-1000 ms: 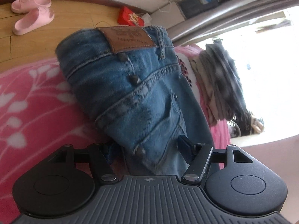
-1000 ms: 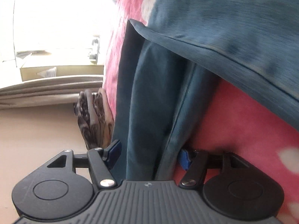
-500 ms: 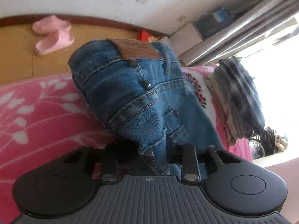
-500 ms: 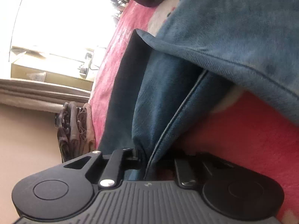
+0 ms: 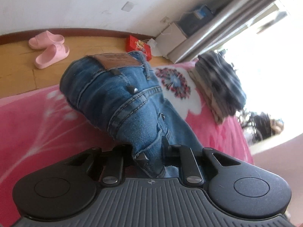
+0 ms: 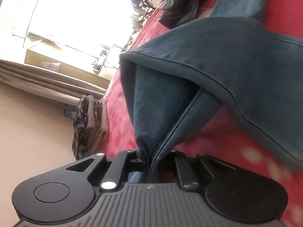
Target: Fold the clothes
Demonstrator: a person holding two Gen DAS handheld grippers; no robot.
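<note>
Jeans point(image 5: 121, 102) bunched on the pink blanket point(image 5: 37, 124), waist end lifted; judged heavy, stiff denim, best pinched at seams or hems. Left gripper point(image 5: 147, 157) clamped on the studded pocket edge; right gripper point(image 6: 149, 160) clamped on gathered leg fabric. Left of the jeans, pink slippers point(image 5: 50, 52) on wood floor point(image 5: 17, 75); right of them, folded clothes point(image 5: 219, 87), curtain point(image 5: 236, 13), bright window point(image 5: 280, 56).

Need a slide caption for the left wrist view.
Left hand-held gripper clamps studded blue denim jeans above the pink floral blanket.
</note>
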